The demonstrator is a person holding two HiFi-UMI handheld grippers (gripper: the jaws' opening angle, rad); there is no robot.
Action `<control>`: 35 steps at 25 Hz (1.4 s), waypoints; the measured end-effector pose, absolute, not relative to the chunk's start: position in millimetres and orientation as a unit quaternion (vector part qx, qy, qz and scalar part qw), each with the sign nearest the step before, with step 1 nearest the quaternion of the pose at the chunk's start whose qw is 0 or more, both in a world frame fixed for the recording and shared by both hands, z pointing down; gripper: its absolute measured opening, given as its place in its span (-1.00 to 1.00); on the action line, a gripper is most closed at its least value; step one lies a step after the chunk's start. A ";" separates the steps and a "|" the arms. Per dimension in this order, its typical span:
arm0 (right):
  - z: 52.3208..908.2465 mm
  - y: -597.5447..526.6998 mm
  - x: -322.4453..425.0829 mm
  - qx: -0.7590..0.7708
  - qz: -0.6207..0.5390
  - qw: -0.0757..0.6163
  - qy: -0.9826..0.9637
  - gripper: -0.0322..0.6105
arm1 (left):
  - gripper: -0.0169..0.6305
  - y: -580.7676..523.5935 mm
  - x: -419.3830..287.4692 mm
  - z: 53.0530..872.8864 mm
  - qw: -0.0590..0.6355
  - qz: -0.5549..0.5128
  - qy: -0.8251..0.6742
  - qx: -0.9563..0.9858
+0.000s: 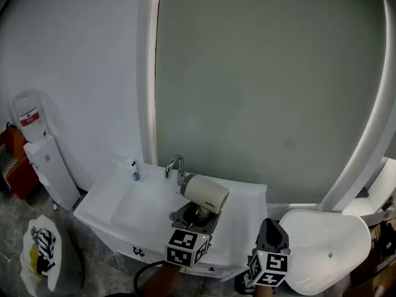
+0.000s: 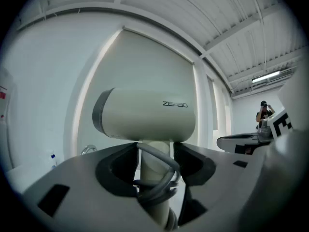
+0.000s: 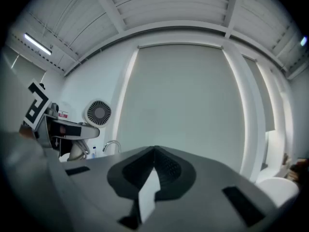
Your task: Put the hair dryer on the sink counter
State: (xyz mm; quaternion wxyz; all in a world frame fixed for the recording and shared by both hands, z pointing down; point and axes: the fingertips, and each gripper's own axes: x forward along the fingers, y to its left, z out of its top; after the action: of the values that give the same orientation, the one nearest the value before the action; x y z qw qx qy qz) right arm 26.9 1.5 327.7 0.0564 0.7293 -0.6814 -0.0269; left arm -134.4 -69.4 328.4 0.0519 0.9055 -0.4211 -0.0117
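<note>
A cream hair dryer [image 1: 206,192] with a grey rear band stands upright over the white sink counter [image 1: 244,210], just right of the basin. My left gripper [image 1: 199,215] is shut on its handle, where the grey cord is wound. The left gripper view shows the dryer's barrel [image 2: 145,114] above the jaws and the handle [image 2: 154,166] pinched between them. My right gripper [image 1: 271,224] hovers at the counter's right front corner, jaws shut and empty. From the right gripper view, the dryer's round rear grille [image 3: 99,112] shows at the left.
A chrome faucet [image 1: 176,164] and a small blue bottle [image 1: 135,174] stand at the back of the basin. A white toilet [image 1: 325,246] sits to the right. A water dispenser [image 1: 44,159] and a bag [image 1: 43,251] stand at the left. A person [image 2: 263,113] stands far off.
</note>
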 end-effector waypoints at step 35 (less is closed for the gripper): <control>351.7 21.0 78.7 0.720 0.011 0.035 -0.693 -0.83 | -0.23 -46.7 -84.9 333.8 0.057 0.004 -0.427 0.902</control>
State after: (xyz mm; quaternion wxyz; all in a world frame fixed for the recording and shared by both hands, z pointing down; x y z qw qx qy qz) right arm 78.7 21.0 351.7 0.0351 0.7195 -0.6935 0.0114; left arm -84.9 -46.7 333.8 0.0569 0.9024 -0.4271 0.0042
